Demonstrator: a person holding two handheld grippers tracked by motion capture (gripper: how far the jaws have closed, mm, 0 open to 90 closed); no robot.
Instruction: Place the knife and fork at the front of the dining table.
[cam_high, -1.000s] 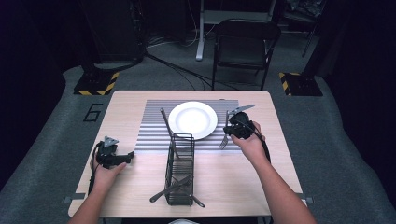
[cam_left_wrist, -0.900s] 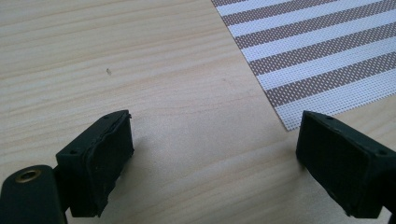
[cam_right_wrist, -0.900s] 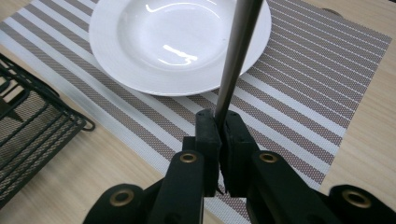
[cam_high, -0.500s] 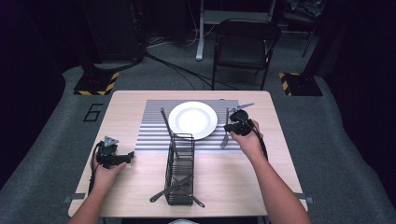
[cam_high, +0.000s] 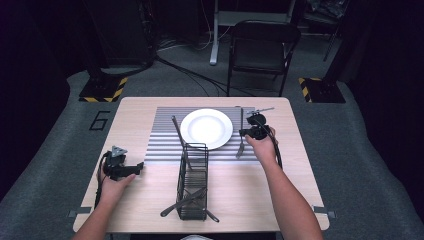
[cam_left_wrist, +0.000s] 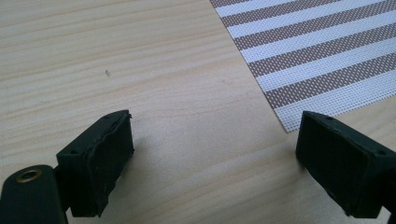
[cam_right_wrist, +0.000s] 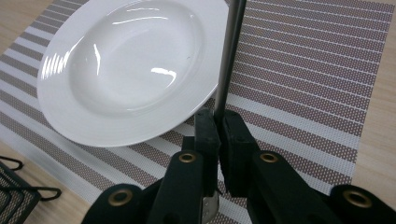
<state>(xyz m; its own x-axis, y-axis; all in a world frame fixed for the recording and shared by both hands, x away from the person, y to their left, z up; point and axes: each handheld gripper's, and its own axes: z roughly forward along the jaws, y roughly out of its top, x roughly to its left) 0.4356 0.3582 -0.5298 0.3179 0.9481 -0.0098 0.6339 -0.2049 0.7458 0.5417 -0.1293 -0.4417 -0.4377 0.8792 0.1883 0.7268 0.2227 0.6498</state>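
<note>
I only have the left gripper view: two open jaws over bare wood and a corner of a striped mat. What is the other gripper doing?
Observer: The right gripper is shut on a fork, pinching its metal handle.
Operator: Where is that fork relative to the mat?
Observer: Over the striped placemat, just right of the white plate in the high view.
Operator: Where's the remaining cutlery?
Observer: In a black wire caddy lying on the table's near side, handles poking out of it.
</note>
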